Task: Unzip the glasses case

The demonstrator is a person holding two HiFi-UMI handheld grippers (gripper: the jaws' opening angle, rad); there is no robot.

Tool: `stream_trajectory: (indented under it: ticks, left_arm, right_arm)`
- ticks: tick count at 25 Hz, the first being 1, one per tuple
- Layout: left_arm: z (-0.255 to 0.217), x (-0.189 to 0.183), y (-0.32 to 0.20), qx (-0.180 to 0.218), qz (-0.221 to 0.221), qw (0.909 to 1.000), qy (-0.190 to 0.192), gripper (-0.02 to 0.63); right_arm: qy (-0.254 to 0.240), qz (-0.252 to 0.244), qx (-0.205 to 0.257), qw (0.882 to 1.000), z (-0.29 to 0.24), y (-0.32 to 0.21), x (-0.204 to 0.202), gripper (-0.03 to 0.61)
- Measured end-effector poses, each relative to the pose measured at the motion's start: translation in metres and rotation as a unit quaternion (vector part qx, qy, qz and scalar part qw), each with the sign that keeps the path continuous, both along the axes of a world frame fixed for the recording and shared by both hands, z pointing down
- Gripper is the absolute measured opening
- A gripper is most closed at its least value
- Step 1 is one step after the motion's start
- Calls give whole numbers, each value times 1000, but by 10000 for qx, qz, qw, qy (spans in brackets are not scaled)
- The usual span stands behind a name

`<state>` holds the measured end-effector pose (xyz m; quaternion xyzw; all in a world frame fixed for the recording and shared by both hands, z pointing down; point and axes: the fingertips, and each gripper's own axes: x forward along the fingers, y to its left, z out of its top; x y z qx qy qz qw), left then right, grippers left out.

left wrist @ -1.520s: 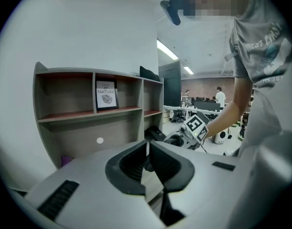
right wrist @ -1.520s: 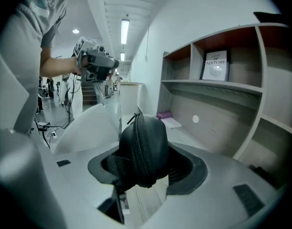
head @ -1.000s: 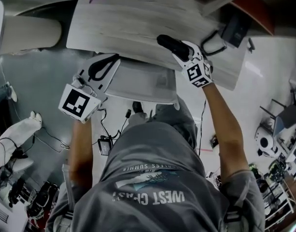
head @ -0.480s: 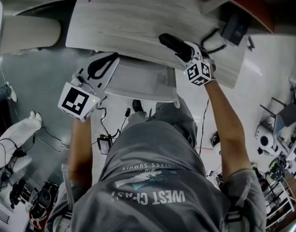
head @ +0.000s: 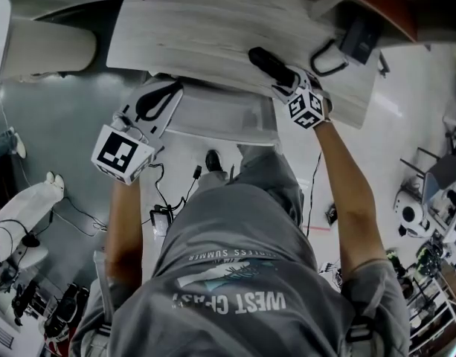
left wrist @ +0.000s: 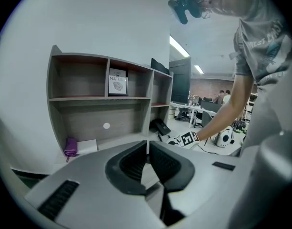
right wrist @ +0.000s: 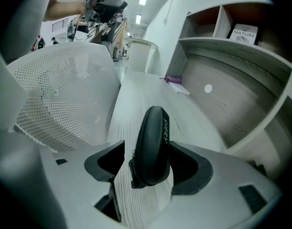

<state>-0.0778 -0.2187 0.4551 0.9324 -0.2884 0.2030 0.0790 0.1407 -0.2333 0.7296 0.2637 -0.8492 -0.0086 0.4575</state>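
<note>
1. The glasses case (right wrist: 153, 142) is black and long. It stands on its thin edge on the pale wooden table (right wrist: 136, 94).
2. The right gripper (right wrist: 148, 147) points down at the case, with one finger on each side of it.
3. The right fingers are wide apart and opening more. There is a clear gap between the case and the left finger (right wrist: 107, 163). The other finger sits close behind the case. It does not look like it is squeezing.
4. A small dark tab hangs at the near end of the case. It may be the zip pull, but it is too dark to be sure.
5. The left gripper (left wrist: 147, 147) has its fingers pressed together at the tips, with nothing between them.
6. From the head view, the left gripper (head: 155, 101) is off to the side of the table, well away from the case (head: 268, 64).
7. A white chair back with tiny holes (right wrist: 60, 94) is just beside the table.
8. A shelf (left wrist: 88, 99) stands at the back of the table and holds a book (left wrist: 117, 82).
9. A small purple thing (left wrist: 70, 147) lies on the table under the shelf.
</note>
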Motion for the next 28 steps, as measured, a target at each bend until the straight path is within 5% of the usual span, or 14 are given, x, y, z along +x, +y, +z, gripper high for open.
stream_trajectory:
  ticks: [11, 16, 23, 28]
  left_arm:
    - [-12, -15, 25, 188, -16, 9998, 108, 14]
    - [-31, -14, 34, 386, -38, 9989, 248, 14]
    - [-72, -51, 68, 687, -129, 9963, 496, 14]
    - [-81, -52, 73, 905, -115, 9935, 687, 12]
  right_arm:
    - [-160, 382, -35, 9991, -26, 23, -1, 276]
    - [-556, 804, 469, 9941, -94, 30, -4, 175]
    - [-1749, 1543, 1263, 9642, -248, 68, -53, 33]
    - [-2808, 1885, 1348, 9314, -318, 87, -71, 9]
